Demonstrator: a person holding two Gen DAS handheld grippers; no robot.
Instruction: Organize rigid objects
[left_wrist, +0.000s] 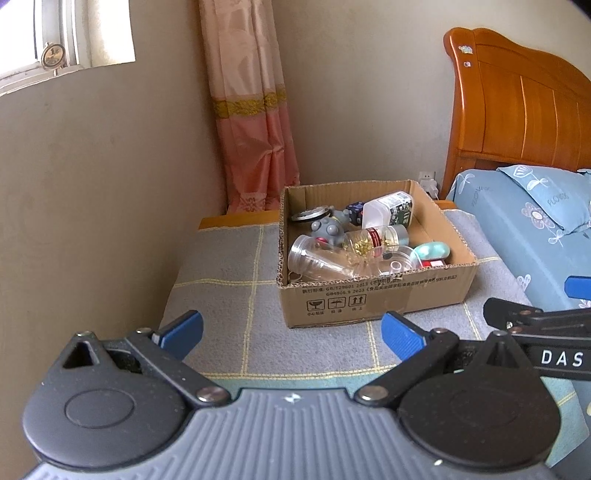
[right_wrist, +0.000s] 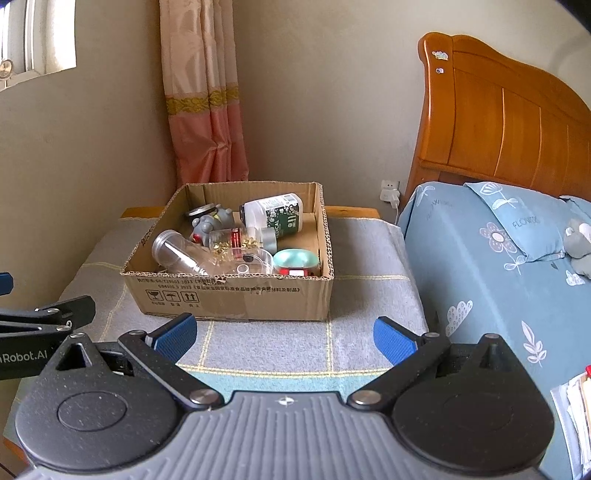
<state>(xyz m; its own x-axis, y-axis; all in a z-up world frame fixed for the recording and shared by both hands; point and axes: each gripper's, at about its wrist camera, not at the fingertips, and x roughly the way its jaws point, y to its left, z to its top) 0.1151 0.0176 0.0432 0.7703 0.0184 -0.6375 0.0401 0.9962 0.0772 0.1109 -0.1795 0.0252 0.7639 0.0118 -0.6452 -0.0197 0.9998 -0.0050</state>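
An open cardboard box (left_wrist: 369, 299) (right_wrist: 229, 295) stands on a grey checked cloth. It holds several rigid objects: a clear plastic jar (left_wrist: 314, 258) (right_wrist: 177, 251) on its side, a grey toy figure (left_wrist: 328, 229) (right_wrist: 212, 221), a white bottle with a green label (left_wrist: 388, 210) (right_wrist: 273, 214), a small jar with a red label (left_wrist: 384, 236) (right_wrist: 243, 238), and a mint green case (left_wrist: 432, 251) (right_wrist: 295, 258). My left gripper (left_wrist: 291, 332) is open and empty, short of the box. My right gripper (right_wrist: 284, 336) is open and empty, also short of the box.
The cloth-covered table (left_wrist: 229, 295) (right_wrist: 369, 295) stands in a wall corner beside a pink curtain (left_wrist: 255, 122). A bed with a blue cover (right_wrist: 498, 266) and a wooden headboard (right_wrist: 498, 122) lies to the right. A grey plush toy (right_wrist: 580, 240) rests on the bed.
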